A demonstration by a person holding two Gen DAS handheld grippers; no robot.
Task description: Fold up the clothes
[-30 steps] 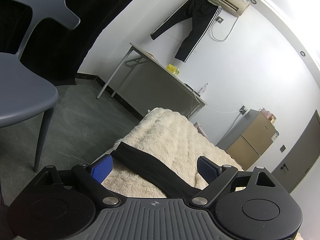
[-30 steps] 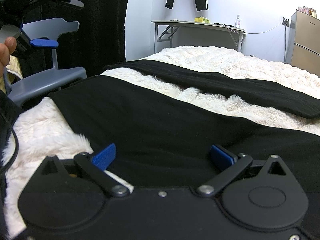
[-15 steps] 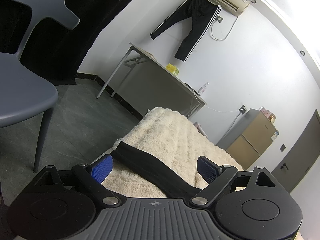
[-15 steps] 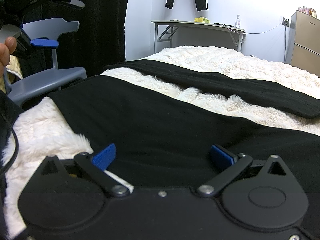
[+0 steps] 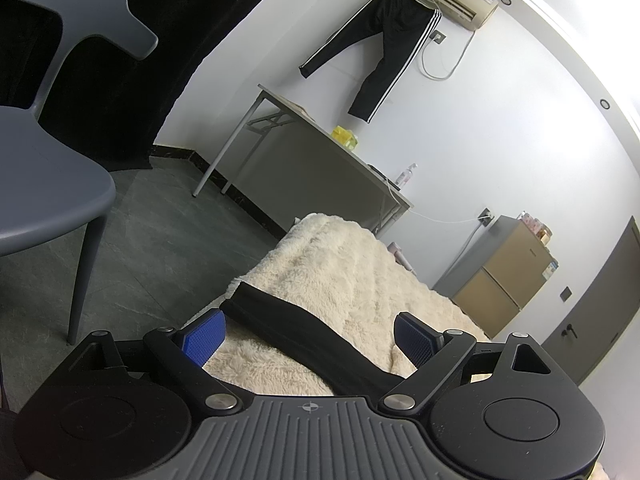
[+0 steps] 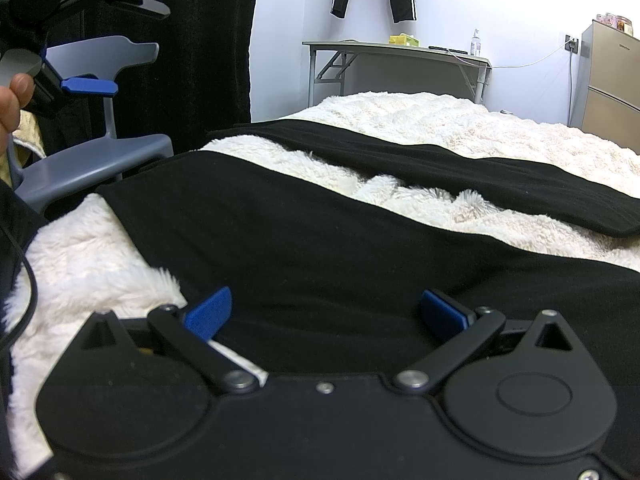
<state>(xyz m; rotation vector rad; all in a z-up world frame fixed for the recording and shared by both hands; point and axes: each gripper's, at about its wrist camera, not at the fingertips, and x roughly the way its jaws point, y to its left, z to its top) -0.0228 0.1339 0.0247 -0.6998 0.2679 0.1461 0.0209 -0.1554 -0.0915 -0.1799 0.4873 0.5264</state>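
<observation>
- Risk, as I judge it: the right claw [image 6: 326, 312], pads apart and empty just above the black garment [image 6: 320, 232], could pinch the fluffy cream blanket [image 6: 80, 264] along with the cloth, since the hem lies right against the pile.
- The left claw [image 5: 308, 340] hangs spread and empty, well above the bed; a one-sided lift would skew the fold.
- The garment lies spread flat across the bed, matte and limp, one long strip [image 6: 440, 164] reaching further back.

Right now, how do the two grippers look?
The left gripper has a ribbed grey body with a small crosshair mark, black linkage arms with silver pivots, and blue textured pads. The right gripper has a smooth black body, the same arms and blue pads.
</observation>
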